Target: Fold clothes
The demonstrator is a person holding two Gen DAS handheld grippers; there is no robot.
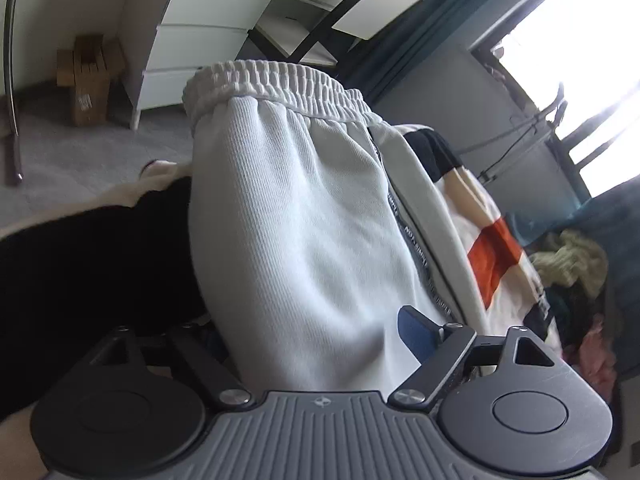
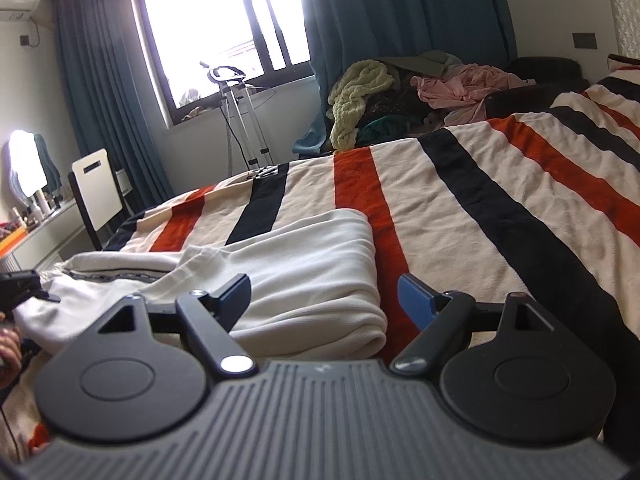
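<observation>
The white ribbed sweatpants with the elastic waistband (image 1: 296,216) fill the left view, fabric running between the left claw (image 1: 316,344) fingers, which look clenched on it, though the near finger is buried under cloth. Over on the right, the right claw (image 2: 324,300) hangs released, jaws wide, just above the folded edge of the same cream garment lying on the striped orange, black and cream bed blanket (image 2: 500,200). My call: keep the left grip firm, bring the right down onto that rounded fold, and smooth without dragging layers apart.
</observation>
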